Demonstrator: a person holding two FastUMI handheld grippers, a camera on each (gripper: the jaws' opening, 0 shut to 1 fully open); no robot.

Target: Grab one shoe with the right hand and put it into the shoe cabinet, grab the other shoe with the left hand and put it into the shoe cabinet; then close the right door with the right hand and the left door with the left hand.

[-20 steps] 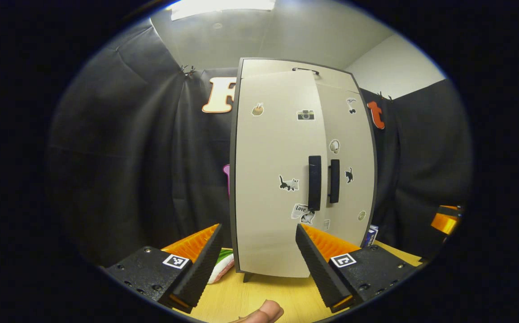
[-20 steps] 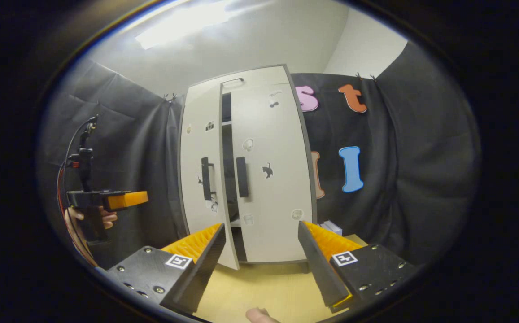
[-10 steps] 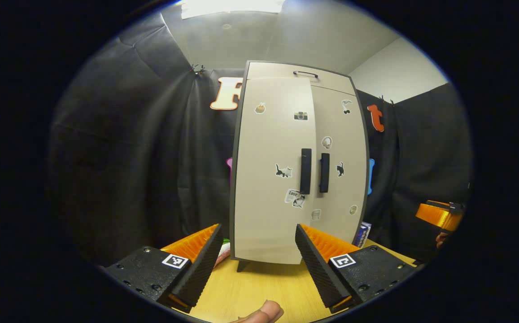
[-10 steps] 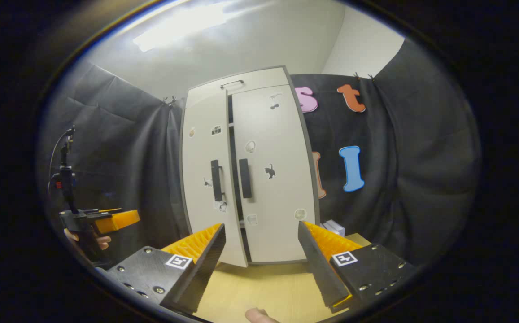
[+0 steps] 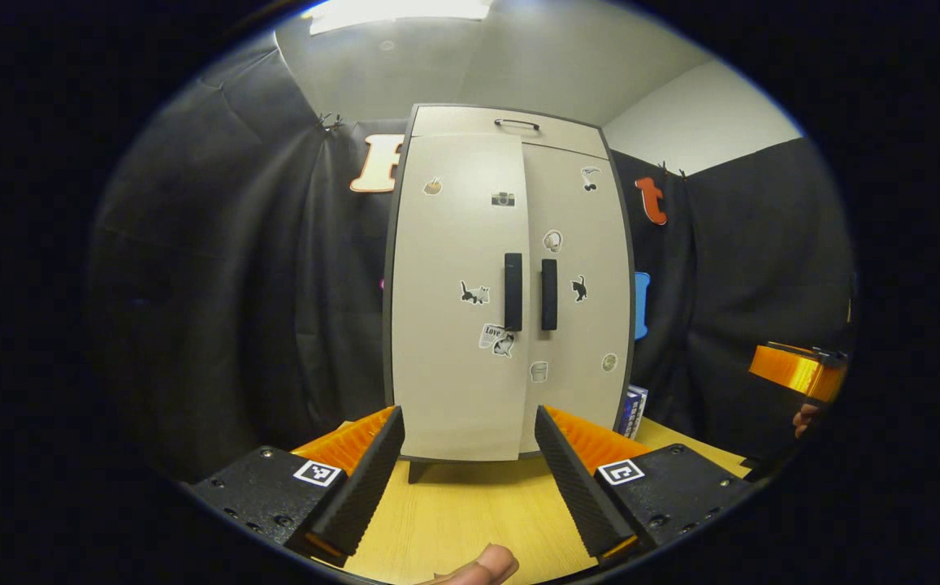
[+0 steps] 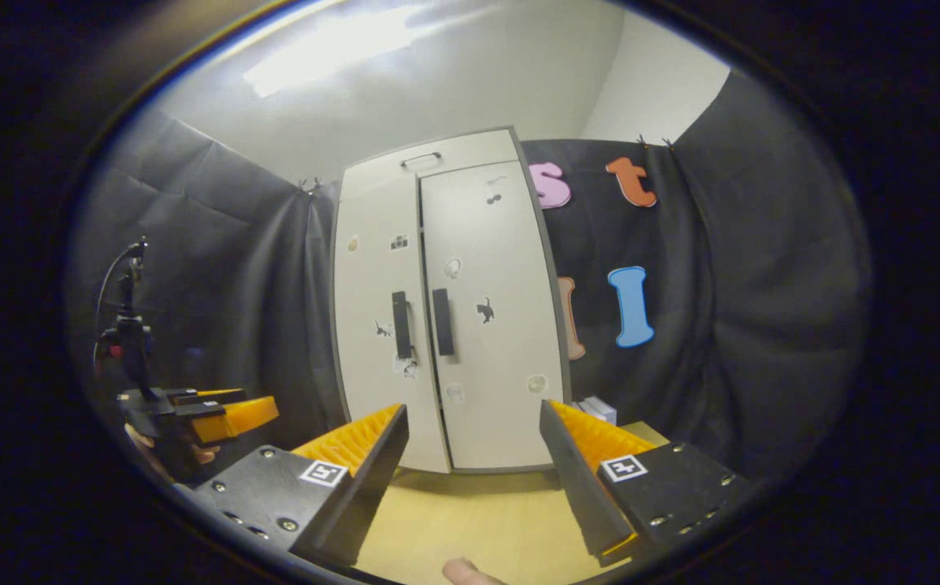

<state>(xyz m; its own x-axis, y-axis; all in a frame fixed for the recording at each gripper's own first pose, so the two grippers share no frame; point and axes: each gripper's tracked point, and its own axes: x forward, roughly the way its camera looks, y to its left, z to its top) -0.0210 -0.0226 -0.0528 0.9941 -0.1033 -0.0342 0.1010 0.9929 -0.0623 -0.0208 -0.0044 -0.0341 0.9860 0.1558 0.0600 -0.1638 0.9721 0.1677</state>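
Note:
The beige shoe cabinet (image 5: 510, 284) (image 6: 445, 309) stands upright on the wooden table (image 5: 470, 512) ahead of both grippers. Its left door (image 5: 453, 309) and right door (image 5: 579, 284) lie flush, black handles (image 5: 513, 291) side by side. The shoes are hidden behind the doors. My left gripper (image 5: 465, 479) is open and empty, a short way back from the cabinet's foot. My right gripper (image 6: 474, 483) is open and empty too, facing the right door (image 6: 494, 309). The left gripper (image 6: 218, 410) also appears at the left of the right gripper view, the right gripper (image 5: 799, 370) at the right edge of the left gripper view.
A small blue and white box (image 5: 634, 410) (image 6: 598, 409) stands on the table by the cabinet's right side. Black cloth walls close in behind and to both sides. A fingertip (image 5: 482, 566) shows at the bottom edge.
The left door has swung fully shut against the cabinet. My left gripper has pulled back from it, and the cabinet now looks smaller and farther off in both views.

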